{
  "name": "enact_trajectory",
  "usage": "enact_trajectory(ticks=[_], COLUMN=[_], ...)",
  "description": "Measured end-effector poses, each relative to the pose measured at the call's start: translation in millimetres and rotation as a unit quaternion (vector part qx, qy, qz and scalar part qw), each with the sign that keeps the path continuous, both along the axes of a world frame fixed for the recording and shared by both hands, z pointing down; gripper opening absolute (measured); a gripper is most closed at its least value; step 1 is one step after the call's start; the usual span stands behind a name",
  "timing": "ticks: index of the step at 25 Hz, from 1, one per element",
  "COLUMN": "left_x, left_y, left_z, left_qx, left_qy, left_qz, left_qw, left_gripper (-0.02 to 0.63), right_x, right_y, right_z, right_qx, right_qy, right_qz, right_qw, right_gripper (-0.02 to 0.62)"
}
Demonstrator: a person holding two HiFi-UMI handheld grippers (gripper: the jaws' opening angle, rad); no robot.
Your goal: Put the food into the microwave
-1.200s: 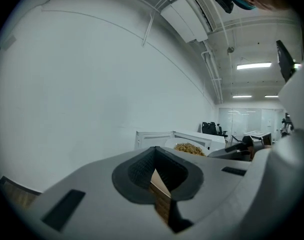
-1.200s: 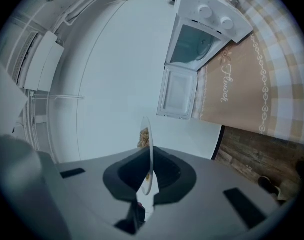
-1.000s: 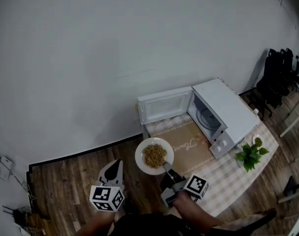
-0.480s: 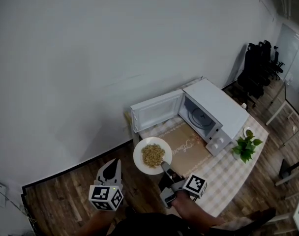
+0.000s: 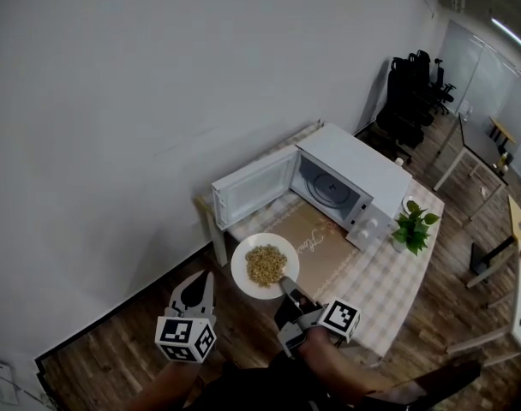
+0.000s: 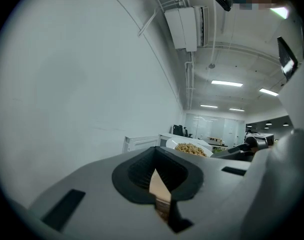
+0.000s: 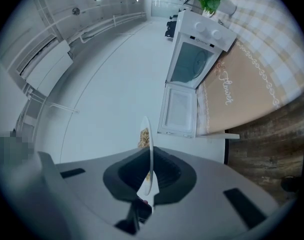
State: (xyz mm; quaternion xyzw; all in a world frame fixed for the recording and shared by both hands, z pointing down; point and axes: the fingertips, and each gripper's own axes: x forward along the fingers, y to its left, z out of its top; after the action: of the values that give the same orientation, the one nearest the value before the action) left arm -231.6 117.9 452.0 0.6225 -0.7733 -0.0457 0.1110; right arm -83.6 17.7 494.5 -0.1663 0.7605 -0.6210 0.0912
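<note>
White plate [image 5: 243, 272] of food [image 5: 266, 265] hung clenched by its rim in right tongs [image 5: 286, 284], short of the open microwave [image 5: 350, 182], not yet loaded; left tongs [image 5: 198, 281] closed, empty.

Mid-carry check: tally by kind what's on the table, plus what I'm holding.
Microwave: 1
Plant: 1
Mat: 1
Small white item by the plant: 1
Plate of food, held: 1
Total: 5

Left tool [image 6: 154, 162] closed, empty — food plate [image 6: 191, 148] beyond; microwave [image 6: 140, 143] behind.
</note>
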Motion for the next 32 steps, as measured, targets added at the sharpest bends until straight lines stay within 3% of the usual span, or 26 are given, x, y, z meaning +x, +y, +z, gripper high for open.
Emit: enact_trajectory(ticks=[6, 15, 32], left_x=[-2, -1, 11], left_y=[-10, -50, -181], left_z=[-5, -4, 2], left_qx=[0.011, 0.006, -0.026], left_qy=[0.001, -0.001, -0.029], left_qz=[0.032, 0.063, 0.154], left_qw=[0.9994, 0.9980, 0.9873], left_gripper=[0.008, 0.008, 0.008], right_x=[5, 6, 17], right_y=[0, -46, -156], right_z=[2, 10, 33], right_qx=[-0.002, -0.009, -0.032], right_qy=[0.014, 0.010, 0.009], right_qz=[0.032, 0.074, 0.147], right_qw=[0.999, 0.997, 0.989], right_gripper=[0.017, 0.017, 0.017])
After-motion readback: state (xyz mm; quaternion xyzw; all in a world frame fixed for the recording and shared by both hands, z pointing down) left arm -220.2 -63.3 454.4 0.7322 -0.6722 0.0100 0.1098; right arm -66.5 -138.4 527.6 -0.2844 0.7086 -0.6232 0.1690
